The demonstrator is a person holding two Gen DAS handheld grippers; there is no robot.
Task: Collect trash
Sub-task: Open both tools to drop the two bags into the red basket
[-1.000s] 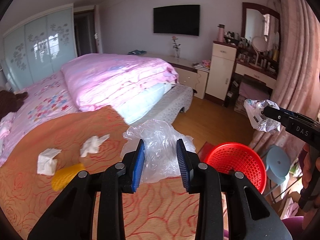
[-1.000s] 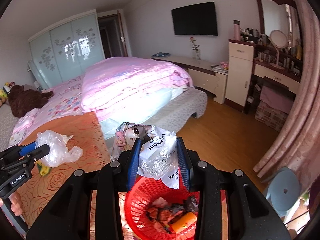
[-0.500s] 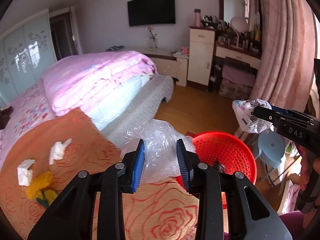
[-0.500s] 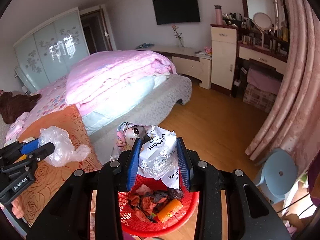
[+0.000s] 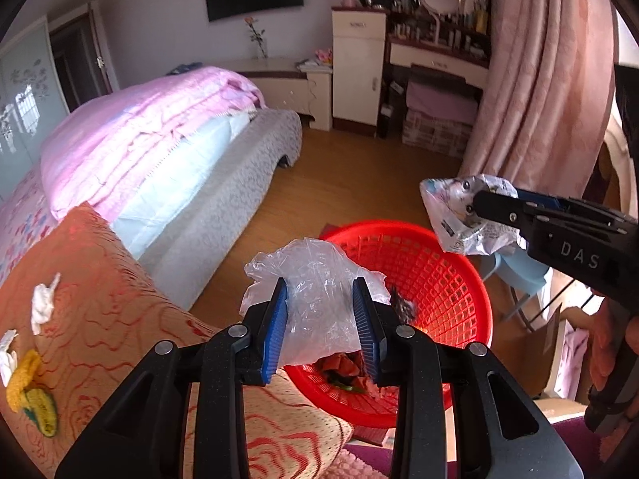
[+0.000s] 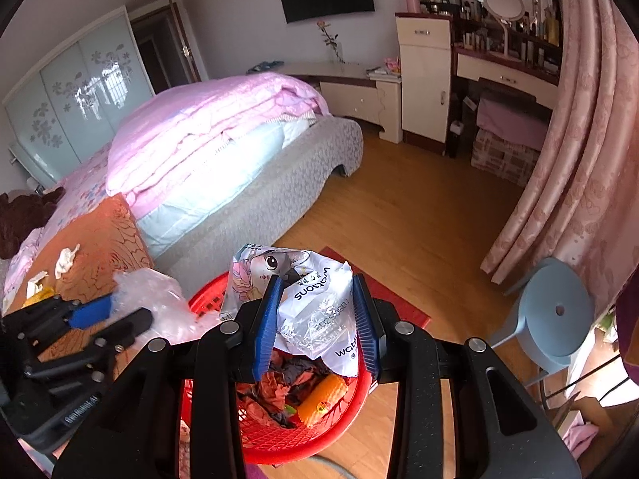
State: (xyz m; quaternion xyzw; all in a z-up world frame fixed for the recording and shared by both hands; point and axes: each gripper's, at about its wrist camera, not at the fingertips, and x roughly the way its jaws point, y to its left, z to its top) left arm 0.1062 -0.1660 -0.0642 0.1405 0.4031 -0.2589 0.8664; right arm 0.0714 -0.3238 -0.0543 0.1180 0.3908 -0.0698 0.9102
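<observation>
L gripper (image 5: 321, 321) clamps a clear bag (image 5: 315, 299), held over the near rim of the red basket (image 5: 447, 279) beside the orange bedspread (image 5: 104, 299). R gripper (image 6: 315, 321) grips a crumpled printed wrapper (image 6: 315, 299) right above the basket, w/ trash already inside. Two tissues (image 5: 42, 305) & a yellow toy (image 5: 28, 387) lie on the bedspread, well apart from the basket.

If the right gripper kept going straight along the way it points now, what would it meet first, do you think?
Probably the trash piled in the red basket. The right gripper, shut on a printed bag, points down into the basket's opening, though depth is hard to judge here.
</observation>
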